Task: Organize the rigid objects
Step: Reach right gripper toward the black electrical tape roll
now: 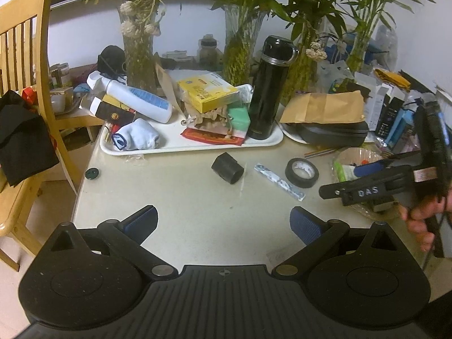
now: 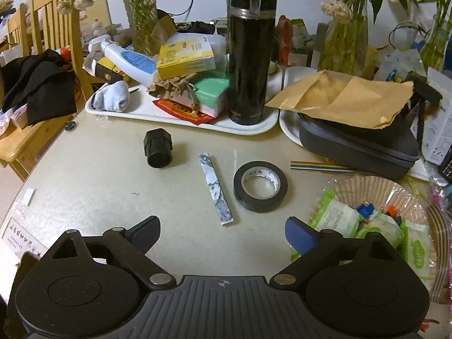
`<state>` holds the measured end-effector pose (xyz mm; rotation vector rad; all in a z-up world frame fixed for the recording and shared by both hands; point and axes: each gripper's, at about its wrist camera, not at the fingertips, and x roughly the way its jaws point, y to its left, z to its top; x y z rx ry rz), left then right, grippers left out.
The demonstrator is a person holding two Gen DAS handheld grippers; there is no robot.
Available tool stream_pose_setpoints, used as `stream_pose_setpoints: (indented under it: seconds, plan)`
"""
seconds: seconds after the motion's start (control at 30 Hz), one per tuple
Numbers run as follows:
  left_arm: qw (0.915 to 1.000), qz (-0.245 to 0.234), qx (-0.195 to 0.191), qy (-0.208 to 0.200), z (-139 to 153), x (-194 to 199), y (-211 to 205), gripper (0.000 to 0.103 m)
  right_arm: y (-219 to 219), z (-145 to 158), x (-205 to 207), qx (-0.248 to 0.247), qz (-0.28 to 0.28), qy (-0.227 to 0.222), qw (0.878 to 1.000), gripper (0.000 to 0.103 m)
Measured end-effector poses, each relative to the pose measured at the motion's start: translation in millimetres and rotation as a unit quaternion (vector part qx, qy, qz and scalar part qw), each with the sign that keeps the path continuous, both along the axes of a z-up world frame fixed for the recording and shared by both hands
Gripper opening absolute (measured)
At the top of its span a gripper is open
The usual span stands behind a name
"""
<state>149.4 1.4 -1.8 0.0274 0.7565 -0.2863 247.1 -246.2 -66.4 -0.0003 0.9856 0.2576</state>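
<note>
On the pale tabletop lie a black cylindrical cap [image 2: 158, 148] [image 1: 227, 168], a white and blue marbled flat bar [image 2: 216, 189] [image 1: 279, 182] and a roll of black tape [image 2: 260, 186] [image 1: 301, 172]. Behind them a white tray [image 2: 254, 128] [image 1: 195, 147] carries a tall black flask [image 2: 248, 56] [image 1: 269, 87], a yellow box [image 2: 185, 56], a white bottle [image 1: 138, 99] and a sock [image 1: 138, 137]. My right gripper [image 2: 223, 234] hovers open just short of the bar and tape, with nothing between its fingers. My left gripper [image 1: 223, 223] is open over bare table. The right gripper also shows at the right edge of the left wrist view, held by a hand [image 1: 421, 220].
A second white tray [image 2: 288, 132] holds a dark zipped case [image 2: 358, 147] under a brown envelope [image 2: 344, 96]. A basket [image 2: 440, 226] of packets sits at the right. Vases with plants line the back. A wooden chair [image 1: 25, 56] with black cloth stands left.
</note>
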Motion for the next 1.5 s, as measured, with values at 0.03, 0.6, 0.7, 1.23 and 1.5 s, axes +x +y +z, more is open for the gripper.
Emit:
stream_pose_setpoints:
  seconds: [0.03, 0.6, 0.7, 1.23, 1.5]
  plan:
    - [1.0, 0.0, 0.001, 0.0, 0, 0, 0, 0.102, -1, -3, 3, 0.002, -0.001, 0.002, 1.0, 0.095]
    - [0.9997, -0.002, 0.006, 0.024, -5, 1, 0, 0.102, -8, -44, 52, -0.013, -0.025, 0.02, 0.999, 0.089]
    - [0.9996, -0.002, 0.005, 0.028, -6, 2, 0, 0.102, -11, -50, 60, -0.015, -0.029, 0.024, 0.999, 0.088]
    - [0.9992, 0.0, 0.002, 0.039, -9, 7, 1, 0.102, -17, -82, 91, -0.011, -0.055, 0.047, 0.997, 0.085]
    - [0.9991, 0.002, 0.003, 0.042, -10, 8, -1, 0.102, -14, -92, 99, -0.007, -0.055, 0.061, 0.997, 0.078]
